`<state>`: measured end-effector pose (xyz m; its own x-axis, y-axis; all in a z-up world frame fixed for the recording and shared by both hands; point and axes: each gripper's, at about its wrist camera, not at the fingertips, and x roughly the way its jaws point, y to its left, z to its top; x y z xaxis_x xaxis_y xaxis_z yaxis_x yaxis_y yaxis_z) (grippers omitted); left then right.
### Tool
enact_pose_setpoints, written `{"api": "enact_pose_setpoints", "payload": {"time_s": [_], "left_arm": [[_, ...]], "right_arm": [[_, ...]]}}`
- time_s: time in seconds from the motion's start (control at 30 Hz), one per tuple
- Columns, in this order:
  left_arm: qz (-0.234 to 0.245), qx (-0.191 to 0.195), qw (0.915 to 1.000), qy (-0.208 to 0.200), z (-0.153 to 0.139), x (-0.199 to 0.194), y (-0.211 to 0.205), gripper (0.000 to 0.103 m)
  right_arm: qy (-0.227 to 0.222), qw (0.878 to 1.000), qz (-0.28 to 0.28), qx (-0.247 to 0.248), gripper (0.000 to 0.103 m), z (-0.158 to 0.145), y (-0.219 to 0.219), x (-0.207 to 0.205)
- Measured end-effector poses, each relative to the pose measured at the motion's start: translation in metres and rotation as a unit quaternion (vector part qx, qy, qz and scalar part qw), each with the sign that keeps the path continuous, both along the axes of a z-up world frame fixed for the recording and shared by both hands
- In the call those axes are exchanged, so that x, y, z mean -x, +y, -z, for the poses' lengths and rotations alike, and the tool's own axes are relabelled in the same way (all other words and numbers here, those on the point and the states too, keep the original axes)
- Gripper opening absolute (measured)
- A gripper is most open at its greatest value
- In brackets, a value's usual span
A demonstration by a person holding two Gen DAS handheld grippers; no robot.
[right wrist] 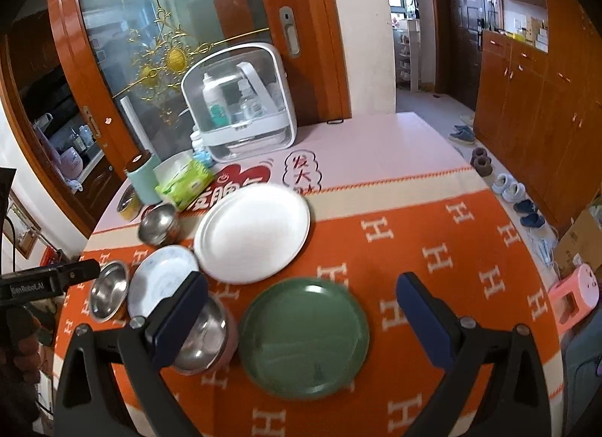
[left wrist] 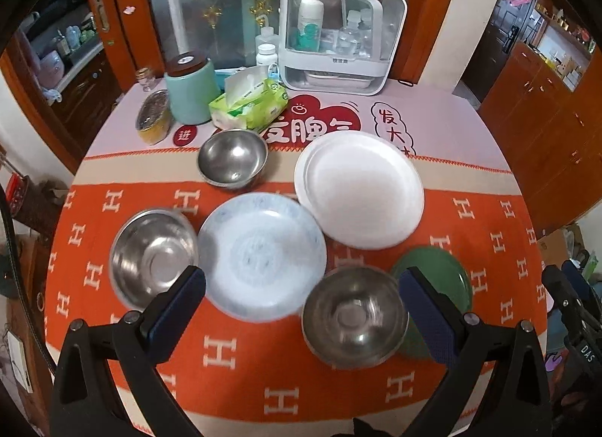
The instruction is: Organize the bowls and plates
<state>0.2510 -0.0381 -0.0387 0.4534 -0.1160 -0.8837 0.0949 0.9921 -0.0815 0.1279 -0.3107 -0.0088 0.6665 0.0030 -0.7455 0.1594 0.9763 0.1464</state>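
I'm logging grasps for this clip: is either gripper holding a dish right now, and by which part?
Nothing is held. The left gripper and right gripper are both open above the table, touching no dish.

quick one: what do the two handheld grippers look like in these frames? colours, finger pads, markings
Both match: the left gripper and the right gripper have matte black angular finger arms with silver pivot bolts, each tipped with a flat dark navy textured pad. The left one, seen side-on from the right wrist camera, carries white lettering on its black body, too blurred to read. No cables or sleeves visible.

Green plate (right wrist: 304,335), white plate (left wrist: 359,190), steel bowls (left wrist: 233,158) (orange H-patterned cloth (left wrist: 489,248))
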Motion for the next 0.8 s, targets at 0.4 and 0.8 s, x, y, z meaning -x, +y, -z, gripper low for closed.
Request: {"api": "enact_pose_setpoints", "payload": {"time_s": [0.4, 0.8], "left_arm": [[0.02, -0.025, 0.9995, 0.002, 0.036, -0.091, -0.014, 0.102], [0.036, 0.022, 0.9987, 0.027, 0.084, -0.152, -0.019, 0.102]], "right_arm": [[-0.017, 1.0, 0.009, -0.009, 0.101, 0.036, -0.029, -0.077], [0.006, 1.0, -0.002, -0.023, 0.1, 0.088, -0.031, -0.119]]}}
